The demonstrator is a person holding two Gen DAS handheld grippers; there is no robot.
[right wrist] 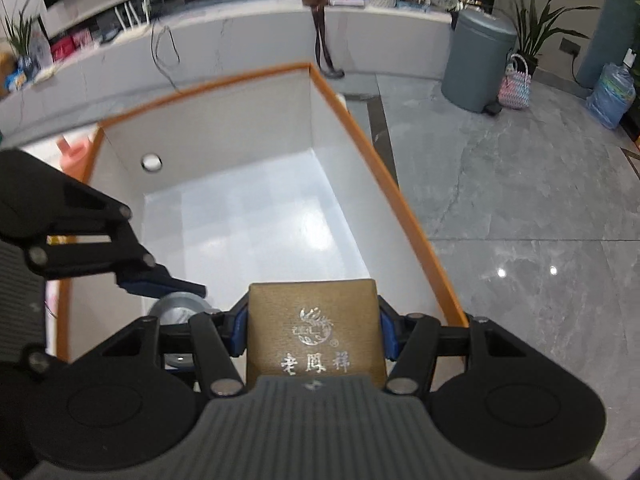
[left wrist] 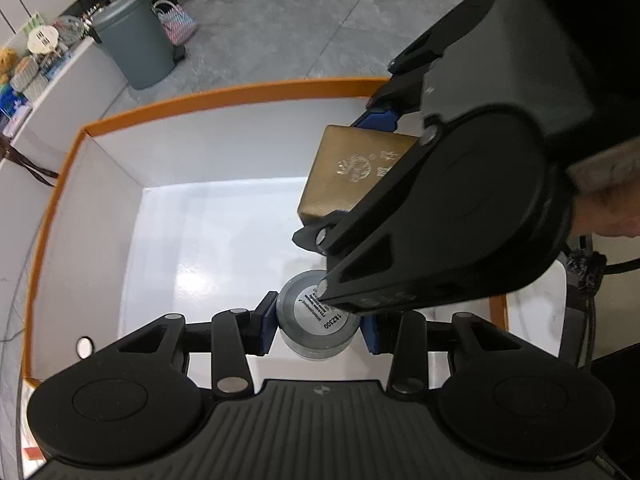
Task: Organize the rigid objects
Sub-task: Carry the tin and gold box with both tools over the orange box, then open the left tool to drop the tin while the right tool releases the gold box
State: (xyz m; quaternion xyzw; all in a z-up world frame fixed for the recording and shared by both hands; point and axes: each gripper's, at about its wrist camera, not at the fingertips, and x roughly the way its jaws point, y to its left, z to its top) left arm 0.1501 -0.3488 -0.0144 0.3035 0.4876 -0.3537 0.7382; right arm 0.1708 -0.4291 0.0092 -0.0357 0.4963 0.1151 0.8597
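Note:
An orange-rimmed box with white inner walls (left wrist: 132, 152) lies open below both grippers; it also shows in the right wrist view (right wrist: 360, 132). My left gripper (left wrist: 318, 326) is shut on a small grey round jar (left wrist: 308, 328) with a labelled lid, held above the box floor. My right gripper (right wrist: 314, 332) is shut on a gold square box (right wrist: 314, 320) with silver lettering, held over the box near its right wall. The gold box (left wrist: 344, 168) and the right gripper show in the left wrist view. The jar (right wrist: 180, 306) shows partly in the right wrist view.
A grey pedal bin (right wrist: 476, 64) and a woven basket (right wrist: 516, 84) stand on the grey tiled floor beside a plant. A white curved counter (right wrist: 240, 40) with clutter runs behind. A pink object (right wrist: 74, 156) sits outside the box's left wall.

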